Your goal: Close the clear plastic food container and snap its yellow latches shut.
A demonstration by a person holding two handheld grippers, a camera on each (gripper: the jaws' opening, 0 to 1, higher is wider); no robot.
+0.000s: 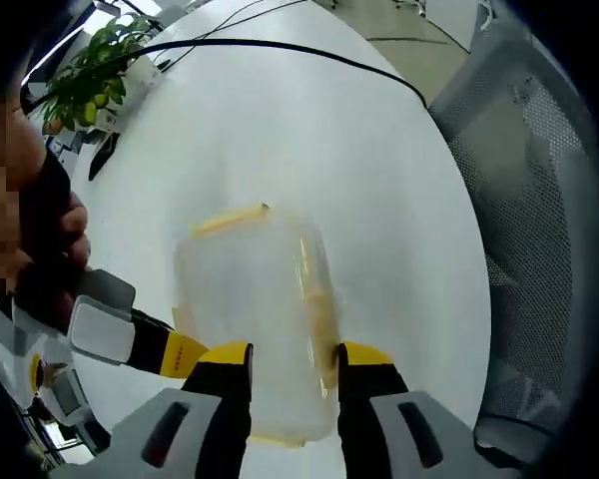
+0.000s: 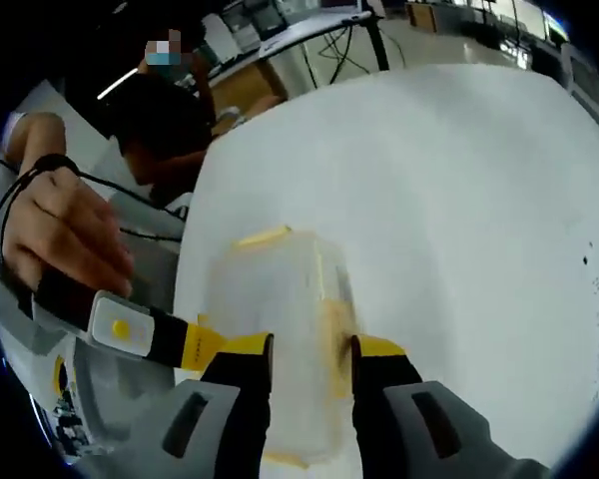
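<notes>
Straddling the near end of the clear, rounded-rectangular plastic food container (image 1: pixel 255 299), the left gripper (image 1: pixel 295 361) has its yellow-tipped jaws apart on either side of it. The right gripper (image 2: pixel 312 351) stands likewise, jaws apart around the container (image 2: pixel 280 329). The box's long axis runs away from the jaws across the smooth white table (image 1: pixel 309 130), with yellow latches (image 1: pixel 230 219) along its edges.
</notes>
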